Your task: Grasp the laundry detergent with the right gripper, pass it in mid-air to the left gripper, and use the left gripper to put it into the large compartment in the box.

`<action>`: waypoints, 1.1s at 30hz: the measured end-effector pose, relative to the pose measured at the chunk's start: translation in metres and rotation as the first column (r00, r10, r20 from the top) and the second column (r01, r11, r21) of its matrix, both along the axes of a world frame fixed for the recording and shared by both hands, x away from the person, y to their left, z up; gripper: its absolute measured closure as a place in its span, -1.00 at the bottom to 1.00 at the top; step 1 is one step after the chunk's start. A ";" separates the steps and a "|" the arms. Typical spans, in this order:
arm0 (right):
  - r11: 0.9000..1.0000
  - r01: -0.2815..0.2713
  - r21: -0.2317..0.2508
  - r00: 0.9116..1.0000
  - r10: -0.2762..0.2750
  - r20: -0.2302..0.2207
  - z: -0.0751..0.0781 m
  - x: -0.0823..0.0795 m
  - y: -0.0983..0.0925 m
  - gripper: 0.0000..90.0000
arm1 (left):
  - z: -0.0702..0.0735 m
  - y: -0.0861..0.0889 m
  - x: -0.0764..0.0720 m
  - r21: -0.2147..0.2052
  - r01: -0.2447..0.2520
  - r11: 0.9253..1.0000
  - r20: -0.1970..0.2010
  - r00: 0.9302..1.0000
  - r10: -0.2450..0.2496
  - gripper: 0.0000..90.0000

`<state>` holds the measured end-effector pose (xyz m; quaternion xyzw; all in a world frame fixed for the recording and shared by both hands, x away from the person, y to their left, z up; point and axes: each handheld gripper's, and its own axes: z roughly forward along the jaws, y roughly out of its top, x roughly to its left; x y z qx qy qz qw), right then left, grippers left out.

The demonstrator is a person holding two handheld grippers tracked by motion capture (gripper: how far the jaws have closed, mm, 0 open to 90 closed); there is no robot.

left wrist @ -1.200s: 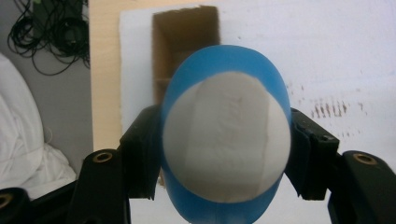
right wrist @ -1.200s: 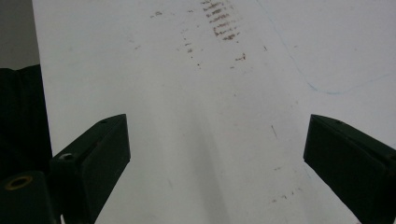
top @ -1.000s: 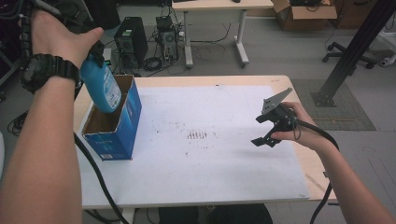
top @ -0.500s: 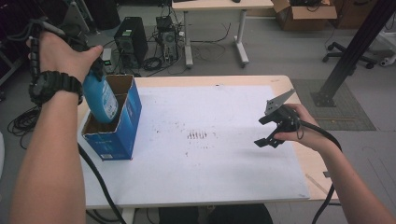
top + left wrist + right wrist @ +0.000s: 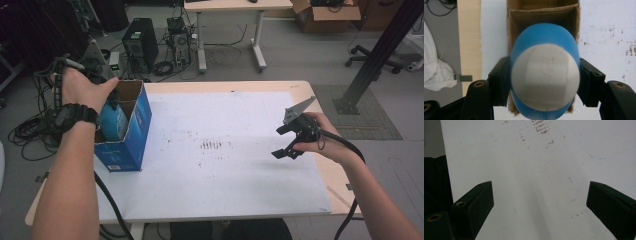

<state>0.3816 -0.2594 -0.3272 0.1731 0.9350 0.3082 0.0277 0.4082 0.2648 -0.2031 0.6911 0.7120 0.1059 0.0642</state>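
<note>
A blue bottle (image 5: 113,121) with a white label on its base (image 5: 545,76) hangs in the mouth of an open blue cardboard box (image 5: 131,134) at the table's left. My left gripper (image 5: 544,77) is shut on the bottle, one jaw on each side, and the bottle's lower half sits inside the box. In the high view the hand covers most of that gripper. My right gripper (image 5: 284,141) hovers over the table's right side, open, with nothing between its jaws; in the right gripper view it (image 5: 540,202) looks down on bare white tabletop.
The white table (image 5: 225,180) carries a patch of brown marks (image 5: 214,145) near its middle. Its wooden edge (image 5: 469,37) runs beside the box. Behind the table stand a computer tower (image 5: 140,45), cables and another desk (image 5: 230,10). A black post (image 5: 380,50) rises at right.
My left hand has lowered the blue bottle from above the box down into its opening. The right gripper has stayed where it was.
</note>
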 end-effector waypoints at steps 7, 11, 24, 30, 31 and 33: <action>1.000 0.003 0.003 1.000 -0.003 -0.002 -0.003 -0.001 0.001 -0.83 | -0.022 0.001 0.004 -0.005 0.007 1.000 -0.021 1.000 -0.007 -0.15; 1.000 0.007 0.004 1.000 -0.007 -0.004 -0.003 0.000 0.001 -0.83 | -0.034 0.001 0.005 -0.012 0.005 1.000 -0.030 1.000 -0.006 -0.15; 1.000 0.007 0.005 1.000 -0.007 -0.011 -0.007 -0.001 0.001 -0.83 | -0.054 0.002 0.007 -0.008 0.009 1.000 -0.051 0.999 -0.009 -0.15; 1.000 0.005 0.009 1.000 -0.005 -0.015 -0.008 -0.001 0.002 -0.83 | -0.062 0.003 0.007 -0.012 0.007 1.000 -0.055 0.998 -0.008 -0.15; 1.000 0.004 0.008 1.000 -0.004 -0.015 -0.009 -0.001 0.002 -0.83 | -0.063 0.003 0.007 -0.010 0.008 1.000 -0.059 0.998 -0.009 -0.15; 1.000 0.004 0.005 1.000 -0.004 -0.019 -0.010 -0.002 0.002 -0.83 | -0.064 0.003 0.007 -0.011 0.009 1.000 -0.057 0.998 -0.009 -0.15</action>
